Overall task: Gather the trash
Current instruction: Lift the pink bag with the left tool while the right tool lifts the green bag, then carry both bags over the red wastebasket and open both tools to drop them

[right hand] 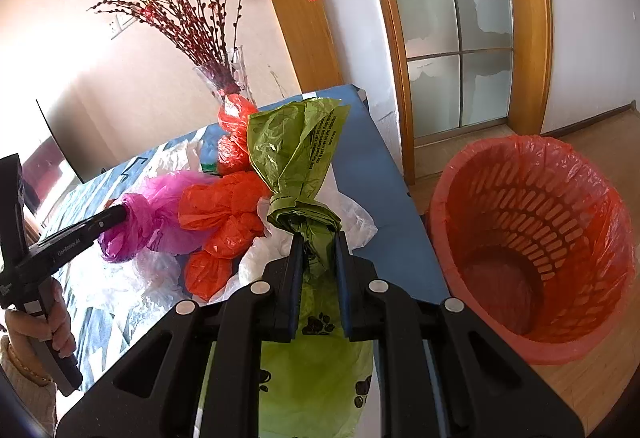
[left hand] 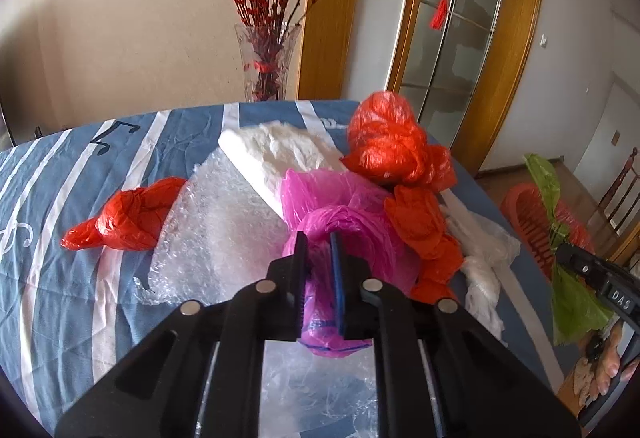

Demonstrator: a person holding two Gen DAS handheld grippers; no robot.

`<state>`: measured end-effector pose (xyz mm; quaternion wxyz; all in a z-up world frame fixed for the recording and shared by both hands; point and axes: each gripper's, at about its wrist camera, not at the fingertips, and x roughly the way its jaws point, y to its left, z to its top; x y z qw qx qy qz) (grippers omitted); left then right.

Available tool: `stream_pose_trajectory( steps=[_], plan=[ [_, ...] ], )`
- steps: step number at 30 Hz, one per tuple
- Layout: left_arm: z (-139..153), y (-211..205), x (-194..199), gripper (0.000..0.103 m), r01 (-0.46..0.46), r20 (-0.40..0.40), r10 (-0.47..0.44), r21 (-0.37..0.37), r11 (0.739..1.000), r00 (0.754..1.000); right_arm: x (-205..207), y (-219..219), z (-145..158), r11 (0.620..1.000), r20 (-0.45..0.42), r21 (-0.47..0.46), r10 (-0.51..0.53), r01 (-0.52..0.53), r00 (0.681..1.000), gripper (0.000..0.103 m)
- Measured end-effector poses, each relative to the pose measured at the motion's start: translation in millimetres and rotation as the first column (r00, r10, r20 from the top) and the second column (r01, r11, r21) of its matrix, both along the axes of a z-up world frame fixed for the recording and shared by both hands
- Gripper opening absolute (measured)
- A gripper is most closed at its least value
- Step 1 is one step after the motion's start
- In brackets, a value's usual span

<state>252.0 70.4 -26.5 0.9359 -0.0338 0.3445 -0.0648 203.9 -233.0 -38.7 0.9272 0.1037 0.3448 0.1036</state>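
Gripping knotted bags – pink bag (left hand: 320, 222) (left gripper (left hand: 319, 242)), green bag (right hand: 296, 157).

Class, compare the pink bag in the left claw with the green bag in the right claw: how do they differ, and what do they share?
The pink bag is translucent and, as far as shows, plain; the green bag carries black text and paw prints. The pink bag sits in the pile on the table, while the green bag stands at the table's edge nearest the red bin. Both are knotted plastic, each pinched in a claw.
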Motion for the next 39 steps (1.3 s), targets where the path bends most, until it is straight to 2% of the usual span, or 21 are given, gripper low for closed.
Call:
stream_pose_trajectory(
  steps=[8,13,24,30,39],
  plan=[
    [44,3,-14,0.011,-0.003,0.1,0.007,-0.04,0.999,0.995,-7,0,14,1.0,0.036,0.007,0.006,-0.006,0.999,0.016],
    [67,-11,-28,0.011,0.014,0.152,-0.003,-0.069,0.998,0.988,-14,-5,22,1.0,0.056,0.013,-0.003,0.002,0.998,0.016],
    [96,-50,-44,0.011,0.046,0.232,-0.012,-0.141,0.989,0.973,-30,-41,37,0.997,0.093,0.007,-0.079,0.078,0.993,0.016],
    [96,-93,-43,0.011,0.124,0.234,-0.081,-0.176,0.976,0.969,-35,-74,39,0.987,0.099,0.004,-0.16,0.161,0.982,0.016],
    [58,-173,-18,0.011,0.252,0.171,-0.214,-0.247,0.936,0.962,-35,-131,29,0.954,0.073,-0.003,-0.299,0.3,0.951,0.016]
  ],
)
